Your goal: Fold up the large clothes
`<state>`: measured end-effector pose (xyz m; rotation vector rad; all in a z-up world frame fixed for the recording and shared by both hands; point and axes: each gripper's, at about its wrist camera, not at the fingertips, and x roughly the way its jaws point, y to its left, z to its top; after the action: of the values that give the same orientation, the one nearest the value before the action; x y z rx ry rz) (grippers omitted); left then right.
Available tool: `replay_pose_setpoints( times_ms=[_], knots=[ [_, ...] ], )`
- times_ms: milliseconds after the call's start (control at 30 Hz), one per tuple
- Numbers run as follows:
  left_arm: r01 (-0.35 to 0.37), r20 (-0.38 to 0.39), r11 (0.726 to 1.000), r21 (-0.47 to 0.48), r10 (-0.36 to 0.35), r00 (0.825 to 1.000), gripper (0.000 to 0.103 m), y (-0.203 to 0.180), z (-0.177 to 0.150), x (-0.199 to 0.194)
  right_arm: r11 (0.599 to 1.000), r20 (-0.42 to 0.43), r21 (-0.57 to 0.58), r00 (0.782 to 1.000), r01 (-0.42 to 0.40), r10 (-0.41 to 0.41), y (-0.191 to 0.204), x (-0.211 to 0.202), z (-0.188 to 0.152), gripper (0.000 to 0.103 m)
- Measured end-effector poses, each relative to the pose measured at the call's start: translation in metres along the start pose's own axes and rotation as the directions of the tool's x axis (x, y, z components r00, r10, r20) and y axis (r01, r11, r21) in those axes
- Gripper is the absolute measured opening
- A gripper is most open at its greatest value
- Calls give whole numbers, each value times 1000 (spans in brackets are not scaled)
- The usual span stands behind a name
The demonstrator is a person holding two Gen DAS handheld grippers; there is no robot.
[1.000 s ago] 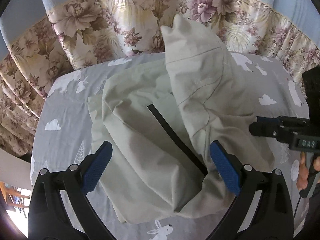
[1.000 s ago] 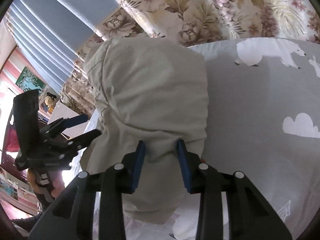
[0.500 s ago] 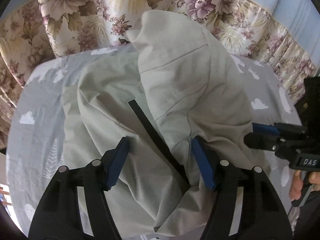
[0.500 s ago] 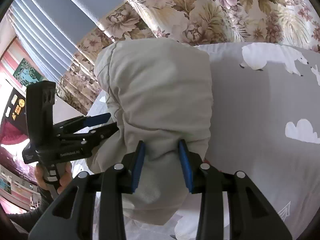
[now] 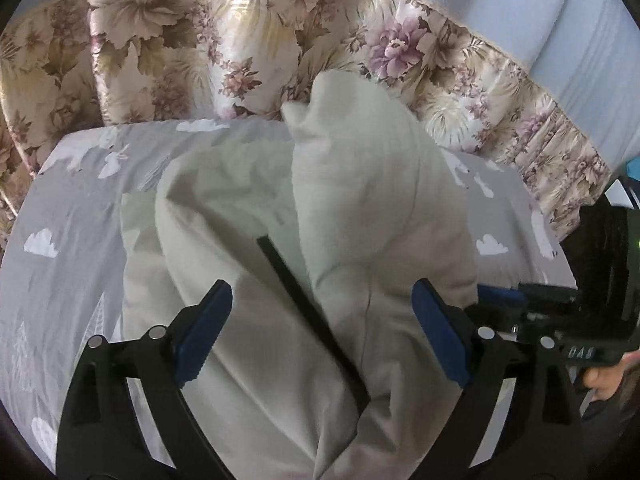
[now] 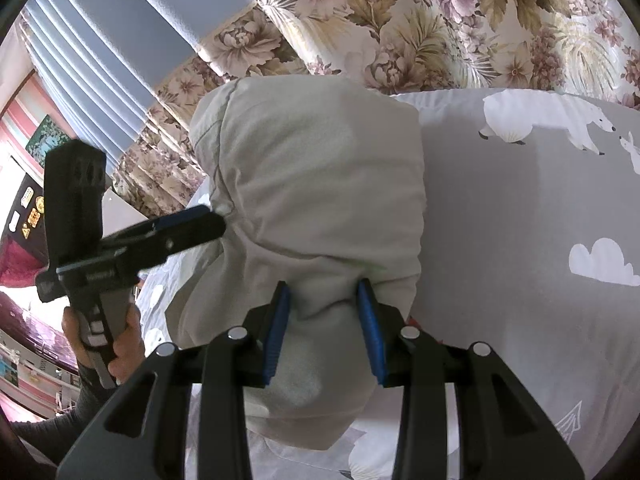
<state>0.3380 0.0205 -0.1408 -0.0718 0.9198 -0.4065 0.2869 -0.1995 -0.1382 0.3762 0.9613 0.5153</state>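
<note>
A large pale beige garment (image 5: 280, 280) with a black zipper strip (image 5: 304, 304) lies bunched on the grey printed sheet (image 5: 60, 216). My left gripper (image 5: 320, 332) is open, its blue pads either side of the cloth low over the garment. My right gripper (image 6: 324, 328) is shut on a thick fold of the same garment (image 6: 312, 184) and holds it lifted, so the cloth stands up as a hump. In the left wrist view the right gripper (image 5: 496, 294) sits at the garment's right edge. In the right wrist view the left gripper (image 6: 188, 224) touches the hump's left side.
A floral curtain (image 5: 224, 40) hangs behind the bed's far edge, with blue curtain (image 6: 120, 40) above it. The sheet (image 6: 540, 220) spreads to the right of the garment. Furniture and stickers (image 6: 28, 208) show at far left.
My left gripper has moved forward and right over the garment, closer to the lifted fold. My right gripper keeps its hold; the cloth hump has risen slightly.
</note>
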Motion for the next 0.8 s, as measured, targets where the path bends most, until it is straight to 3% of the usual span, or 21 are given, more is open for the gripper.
replay_pose_setpoints(
  times_ms=[100, 133, 200, 300, 433, 633, 800],
  knots=[
    [15, -18, 1000, 0, -15, 1000, 87, -2, 6, 12, 1000, -3, -9, 1000, 10, -10, 3, 0, 0, 37],
    [24, -21, 1000, 13, -24, 999, 78, -6, 7, 16, 1000, -3, -14, 1000, 15, -15, 4, 0, 0, 37],
    [78, -52, 996, 32, -76, 996, 31, -12, 5, 25, 999, -5, -22, 999, 34, -34, 5, 1, 1, 38],
    [29, -58, 996, 84, -24, 998, 11, -23, 1, 30, 998, -2, -30, 999, 52, -52, 7, -4, 5, 38],
    [-32, -9, 989, 147, 34, 999, 6, -29, 1, 8, 995, 76, -7, 993, 95, -94, 2, -22, 11, 39],
    [-144, 24, 965, 218, 143, 989, 6, -22, -2, -29, 995, 69, -19, 993, 98, -96, 14, -10, 17, 39],
    [-166, 1, 965, 201, 170, 986, 6, 8, -13, -49, 994, 49, -83, 996, 72, -68, 40, 2, 27, 39]
  ],
)
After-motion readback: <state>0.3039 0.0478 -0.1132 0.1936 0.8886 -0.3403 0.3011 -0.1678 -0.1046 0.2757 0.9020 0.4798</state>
